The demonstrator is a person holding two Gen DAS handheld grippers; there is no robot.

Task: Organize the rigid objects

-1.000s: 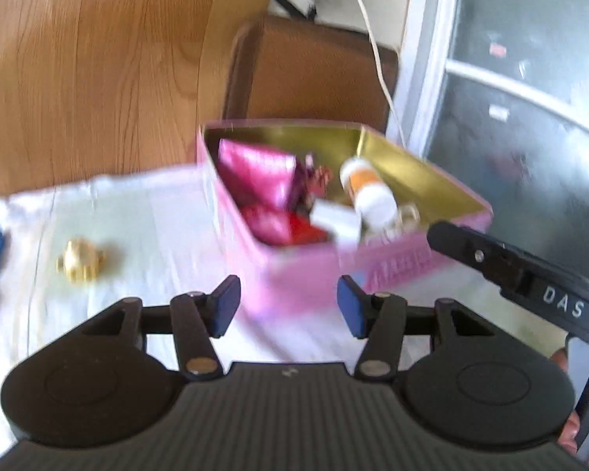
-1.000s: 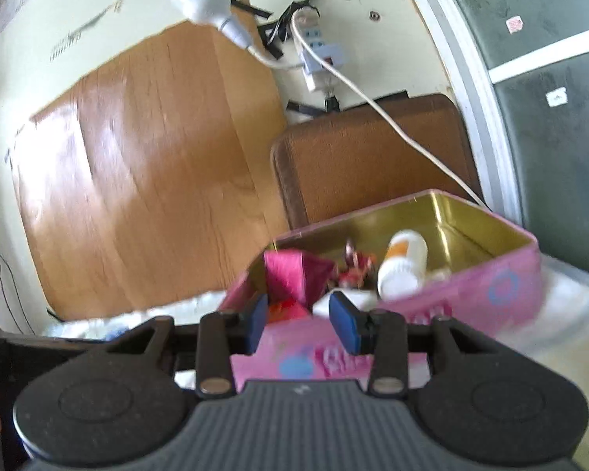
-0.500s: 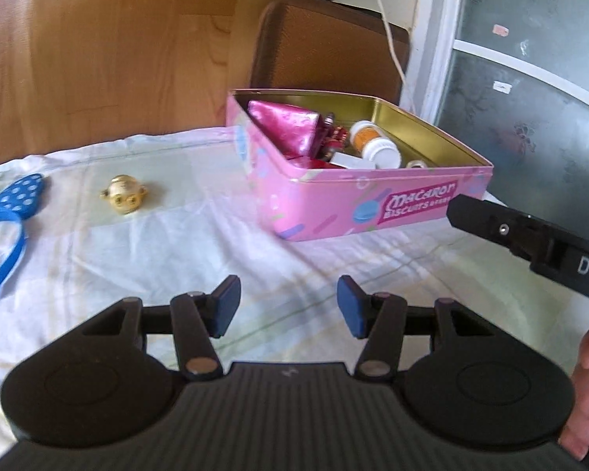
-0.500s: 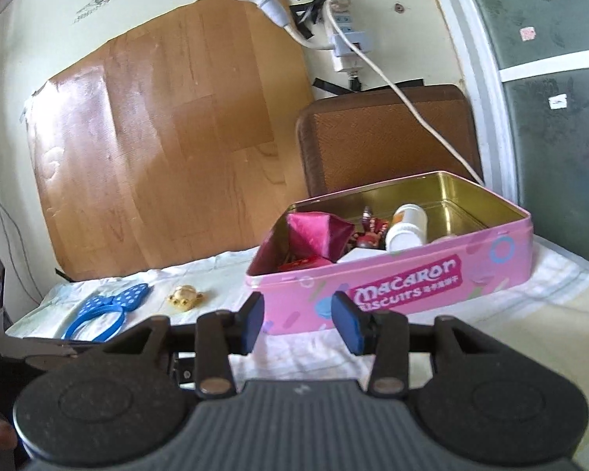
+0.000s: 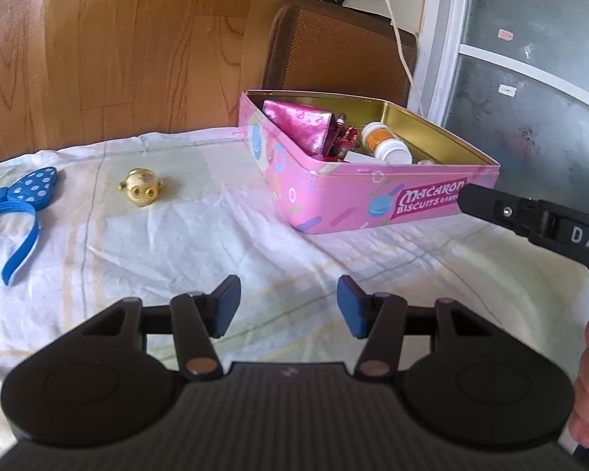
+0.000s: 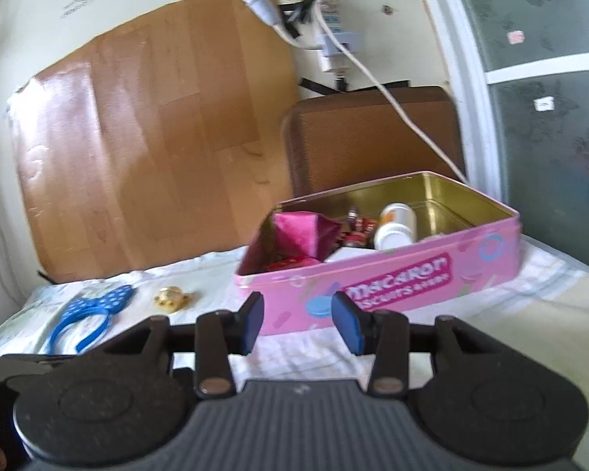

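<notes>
A pink macaron tin (image 5: 373, 204) stands open on the white cloth, holding a pink foil packet (image 5: 298, 119), a white and orange bottle (image 5: 388, 145) and other small items. A gold round toy (image 5: 140, 192) and a blue dotted bow headband (image 5: 15, 204) lie on the cloth to its left. My left gripper (image 5: 286, 306) is open and empty above the cloth, well short of the tin. My right gripper (image 6: 296, 320) is open and empty in front of the tin (image 6: 392, 278). The toy (image 6: 172, 297) and headband (image 6: 90, 314) show at its left.
A brown chair back (image 5: 341, 51) stands behind the tin. A wood panel (image 6: 157, 137) leans on the wall. A white cord (image 6: 392, 98) hangs down to the tin's far side. A glass door (image 5: 530, 78) is at the right.
Both grippers have pulled back from the tin, which now sits farther off. The toy and headband have come into both views. Both grippers stay open.
</notes>
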